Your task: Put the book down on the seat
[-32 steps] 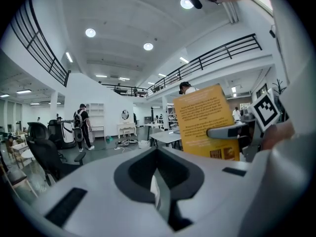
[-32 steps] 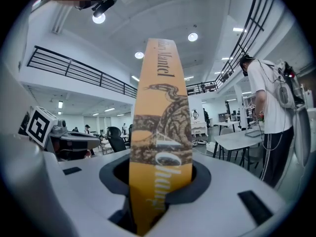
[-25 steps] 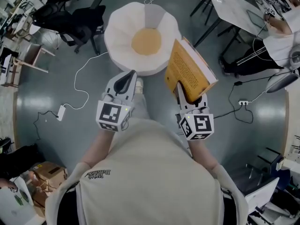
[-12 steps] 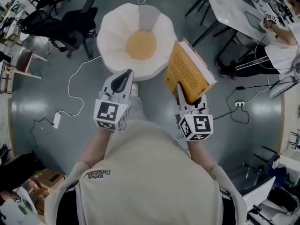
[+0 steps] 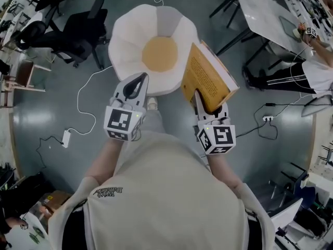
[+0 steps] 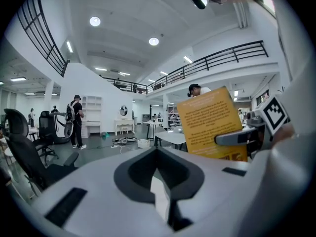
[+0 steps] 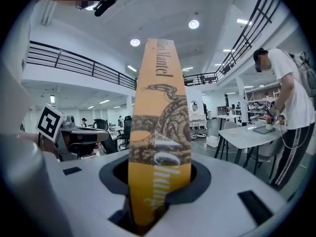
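Observation:
A thick book (image 5: 208, 77) with an orange-yellow cover stands upright in my right gripper (image 5: 209, 106), which is shut on its lower edge. Its spine (image 7: 159, 132) fills the middle of the right gripper view between the jaws (image 7: 158, 186). Just ahead on the floor is the seat (image 5: 125, 40), a white petal-shaped chair with a round orange cushion (image 5: 159, 53). The book hangs over the seat's right front rim. My left gripper (image 5: 139, 81) is shut and holds nothing, its tip over the seat's front edge. From the left gripper (image 6: 160, 184) view the book (image 6: 210, 125) shows to the right.
Black office chairs (image 5: 78, 30) stand at the upper left. A white cable with a power adapter (image 5: 65, 137) lies on the grey floor to the left. A white table (image 5: 265, 14) and a seated person (image 5: 317, 66) are at the upper right, a power strip (image 5: 268, 119) to the right.
The person has stepped closer to the seat, carrying both grippers forward; the left tip now overlaps the seat's front edge. The book stays gripped the same way.

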Tool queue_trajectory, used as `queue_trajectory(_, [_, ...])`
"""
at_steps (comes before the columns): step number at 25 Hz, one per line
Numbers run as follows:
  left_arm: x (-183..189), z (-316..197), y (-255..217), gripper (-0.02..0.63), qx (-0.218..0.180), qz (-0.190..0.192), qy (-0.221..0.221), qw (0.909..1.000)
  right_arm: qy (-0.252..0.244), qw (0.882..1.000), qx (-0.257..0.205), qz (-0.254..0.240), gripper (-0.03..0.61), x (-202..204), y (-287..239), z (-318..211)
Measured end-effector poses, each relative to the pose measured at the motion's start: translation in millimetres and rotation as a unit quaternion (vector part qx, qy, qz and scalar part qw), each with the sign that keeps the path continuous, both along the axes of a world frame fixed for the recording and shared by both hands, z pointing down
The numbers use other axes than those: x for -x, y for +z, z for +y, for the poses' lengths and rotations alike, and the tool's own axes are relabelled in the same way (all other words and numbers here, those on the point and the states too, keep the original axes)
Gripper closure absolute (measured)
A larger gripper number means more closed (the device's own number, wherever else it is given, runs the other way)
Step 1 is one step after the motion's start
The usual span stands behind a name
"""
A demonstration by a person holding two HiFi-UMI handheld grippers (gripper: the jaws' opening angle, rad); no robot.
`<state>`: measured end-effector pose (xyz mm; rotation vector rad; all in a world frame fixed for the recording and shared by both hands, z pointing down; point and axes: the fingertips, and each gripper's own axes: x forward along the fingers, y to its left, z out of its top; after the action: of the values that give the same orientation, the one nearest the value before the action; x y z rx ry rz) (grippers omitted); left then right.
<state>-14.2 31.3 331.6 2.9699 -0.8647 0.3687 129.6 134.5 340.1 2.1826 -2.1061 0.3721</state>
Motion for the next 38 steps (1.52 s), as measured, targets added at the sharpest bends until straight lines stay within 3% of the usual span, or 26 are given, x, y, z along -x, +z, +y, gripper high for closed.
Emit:
queue_trajectory(19, [-6.4, -184.8, 16.6, 0.603, 0.032, -0.009, 0.004, 0.9994, -0.002, 0.999, 0.033, 0.004, 0.425, -13.3, 0.0, -201.6])
queue_trajectory(27, [-9.5, -218.8, 15.6, 0.603, 0.036, 0.001, 0.009, 0.9993, -0.006, 0.999, 0.036, 0.013, 0.425, -15.1, -3.7, -242.7])
queue_trajectory(38, [-25.0, -246.0, 15.5, 0.603, 0.040, 0.001, -0.029, 0.9988, -0.042, 0.998, 0.036, 0.014, 0.425, -39.1, -2.3, -274.1])
